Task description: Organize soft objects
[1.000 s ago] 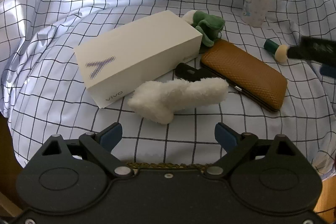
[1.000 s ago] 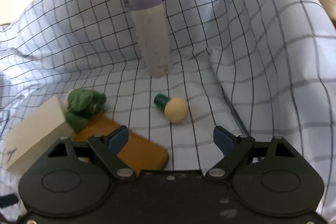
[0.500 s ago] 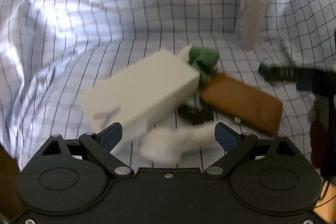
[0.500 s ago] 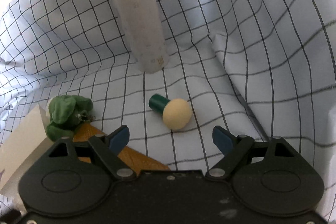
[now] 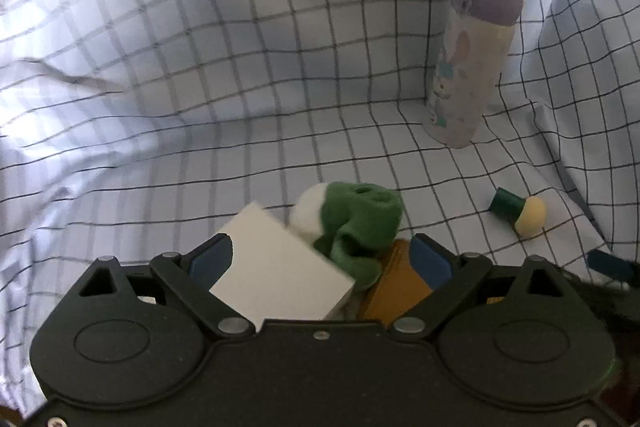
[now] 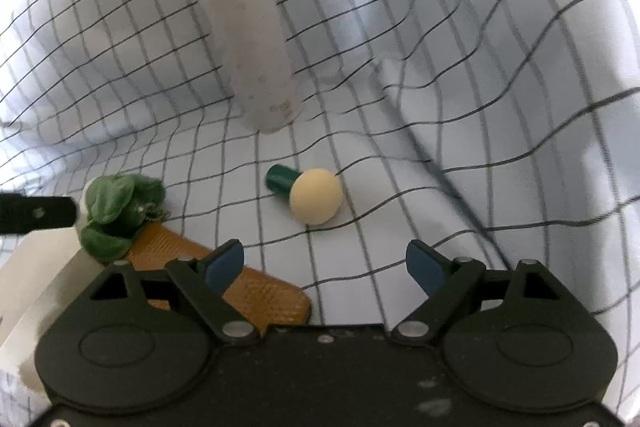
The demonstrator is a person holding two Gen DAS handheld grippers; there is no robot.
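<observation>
Left gripper (image 5: 322,259) held wide open above the white box (image 5: 280,279) and green plush (image 5: 356,223), nothing gripped, right gripper (image 6: 324,263) jaws just opened further, empty, cream-headed mushroom toy (image 6: 310,193) lying beyond on the checked cloth (image 6: 480,107).

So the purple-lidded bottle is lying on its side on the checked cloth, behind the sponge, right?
Not lying: the bottle stands upright on the checked cloth, behind the sponge. The right wrist view shows it; the left wrist view agrees.
</observation>
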